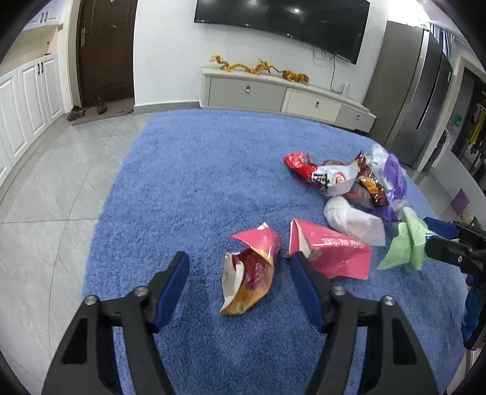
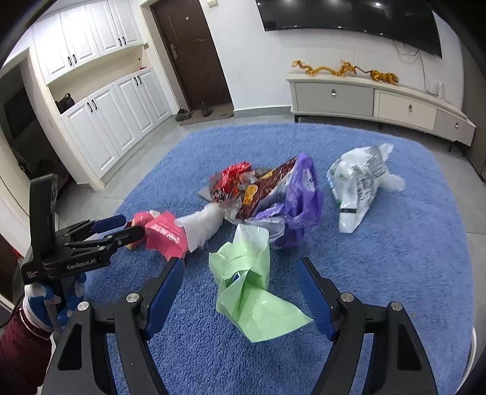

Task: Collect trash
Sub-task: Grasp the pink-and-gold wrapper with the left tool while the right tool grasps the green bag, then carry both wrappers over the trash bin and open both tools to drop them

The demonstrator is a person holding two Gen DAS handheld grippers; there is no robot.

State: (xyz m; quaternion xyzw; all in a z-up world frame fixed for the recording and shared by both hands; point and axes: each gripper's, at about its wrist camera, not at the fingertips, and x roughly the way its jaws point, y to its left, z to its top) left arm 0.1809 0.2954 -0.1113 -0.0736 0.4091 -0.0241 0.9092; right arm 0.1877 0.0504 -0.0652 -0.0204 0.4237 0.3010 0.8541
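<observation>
Trash lies scattered on a blue rug [image 1: 188,188]. My left gripper [image 1: 240,266] is open, its fingers either side of an orange and pink snack wrapper [image 1: 252,273]. A pink packet [image 1: 334,249] lies just right of it. My right gripper [image 2: 241,270] is open around a crumpled light green plastic bag [image 2: 252,291], which also shows in the left wrist view [image 1: 404,246]. Behind lies a pile: a red wrapper [image 1: 299,162], a dark snack bag [image 2: 264,185], a purple bag [image 2: 299,200] and a white bag [image 1: 352,220]. A white printed bag [image 2: 355,185] lies apart to the right.
The rug [image 2: 395,258] sits on grey floor tiles [image 1: 45,182]. A low TV cabinet [image 1: 285,95] with gold dragon figures stands at the far wall under a TV [image 1: 282,18]. White cupboards [image 2: 115,106], a brown door [image 1: 106,51] and a steel fridge [image 1: 416,100] surround the room.
</observation>
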